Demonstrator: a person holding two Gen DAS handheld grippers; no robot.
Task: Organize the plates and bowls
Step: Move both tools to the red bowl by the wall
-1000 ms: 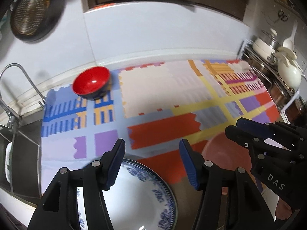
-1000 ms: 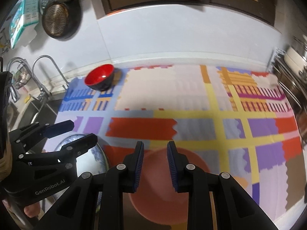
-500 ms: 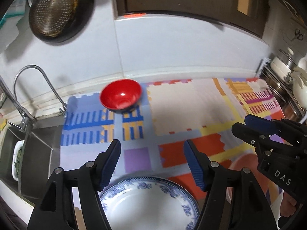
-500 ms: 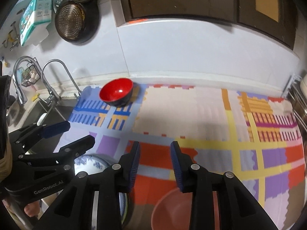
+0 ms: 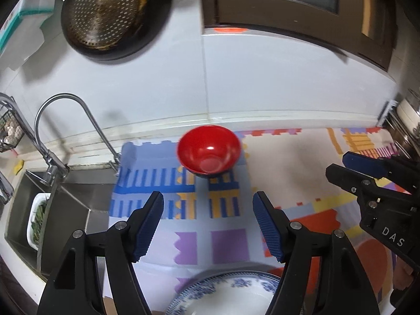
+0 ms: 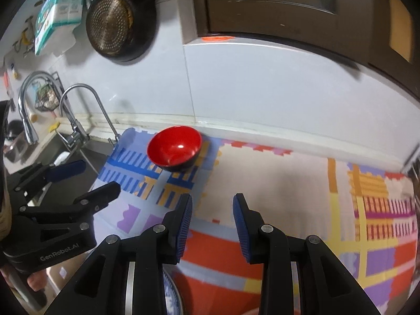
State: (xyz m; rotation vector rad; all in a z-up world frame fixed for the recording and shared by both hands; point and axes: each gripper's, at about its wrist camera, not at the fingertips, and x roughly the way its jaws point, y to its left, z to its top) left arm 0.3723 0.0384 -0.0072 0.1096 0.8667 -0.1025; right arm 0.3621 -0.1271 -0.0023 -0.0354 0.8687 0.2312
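Note:
A red bowl (image 5: 209,152) with a dark outside stands on the patterned mat near the back wall; it also shows in the right wrist view (image 6: 174,151). A blue-and-white plate (image 5: 225,295) lies at the mat's near edge, below my left gripper (image 5: 208,221), which is open and empty, well short of the bowl. A sliver of the plate (image 6: 170,296) shows under my right gripper (image 6: 212,219), which is open and empty above the mat. Each gripper appears in the other's view, the right one (image 5: 338,166) and the left one (image 6: 95,178).
The colourful mat (image 5: 288,173) covers the counter. A sink (image 5: 39,210) with a curved tap (image 5: 71,126) lies to the left. A perforated pan (image 5: 110,13) hangs on the wall. A dish rack (image 5: 404,120) stands at the far right.
Both grippers have lifted and tilted up toward the back wall. The red bowl now sits nearer the centre of both views, the plate has slid to the bottom edge, and the pink bowl has left view.

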